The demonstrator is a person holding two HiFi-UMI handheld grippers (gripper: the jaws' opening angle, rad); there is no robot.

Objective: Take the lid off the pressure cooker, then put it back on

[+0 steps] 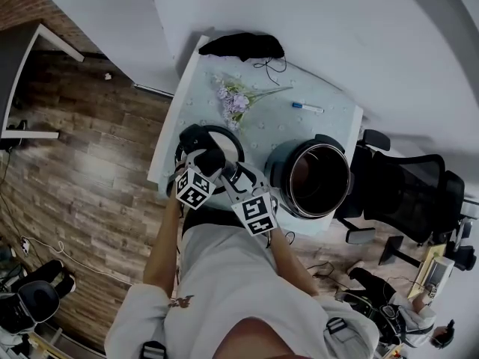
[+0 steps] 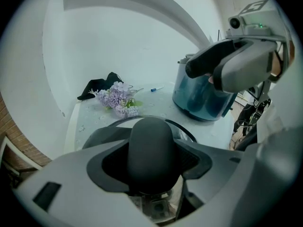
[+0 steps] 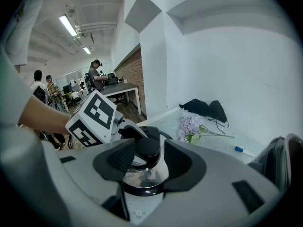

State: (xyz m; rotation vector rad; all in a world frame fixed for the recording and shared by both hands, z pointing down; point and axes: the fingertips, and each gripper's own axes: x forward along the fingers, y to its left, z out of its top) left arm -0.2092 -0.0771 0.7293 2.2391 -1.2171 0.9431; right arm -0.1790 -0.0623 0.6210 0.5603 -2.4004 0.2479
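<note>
The pressure cooker [image 1: 318, 178] stands uncovered on the table's right side, its dark pot showing; in the left gripper view the cooker [image 2: 203, 98] is blue-grey. Its lid [image 1: 217, 142], a dark ring with a glass middle, is over the table's front left corner. My left gripper [image 1: 208, 161] is shut on the lid's big dark rounded handle [image 2: 151, 150]. My right gripper [image 1: 238, 176] sits close beside it, open. A small black knob [image 3: 148, 148] and the glass of the lid [image 3: 142, 176] show between its jaws. I cannot tell whether the lid rests on the table.
On the pale table [image 1: 329, 126] lie purple flowers [image 1: 236, 99], a marker [image 1: 307, 108] and a black cloth [image 1: 239, 45] by the wall. A black office chair [image 1: 404, 193] stands right of the table. People [image 3: 97, 77] stand far off in the room.
</note>
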